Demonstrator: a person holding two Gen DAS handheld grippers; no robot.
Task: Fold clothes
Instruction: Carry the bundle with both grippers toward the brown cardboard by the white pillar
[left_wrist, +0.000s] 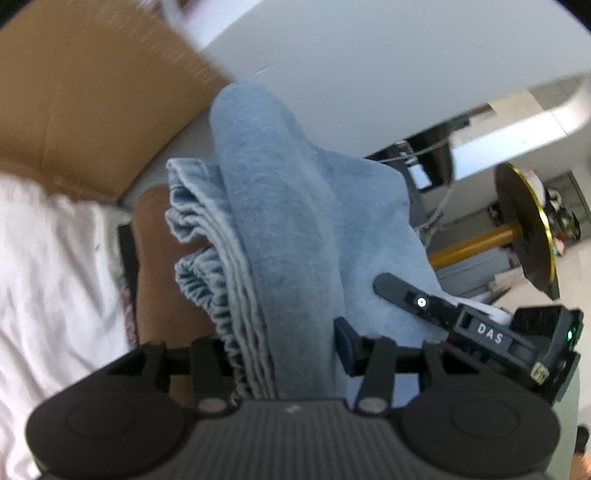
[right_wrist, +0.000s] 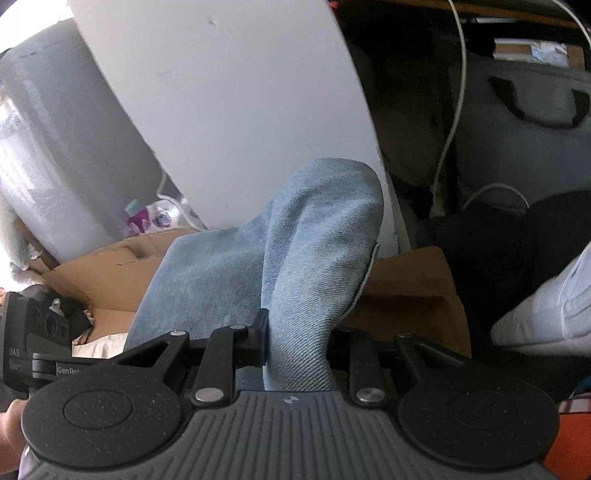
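Both claws clamp the light-blue denim garment (left_wrist: 295, 221): left gripper (left_wrist: 284, 347) pinching stacked layers near the gathered waistband, right gripper (right_wrist: 295, 343) nipping another fold, bundle apparently lifted above the white table (left_wrist: 369, 55), probably for carrying.

We are reading "DAS" on the right claw (left_wrist: 382, 285); "DAG" and "GenRo…" are showing on the left claw (right_wrist: 40, 332).

White table (left_wrist: 369, 66), brown cardboard box (left_wrist: 92, 110), grey bin (right_wrist: 517, 122) and white cable (right_wrist: 452, 110) behind.
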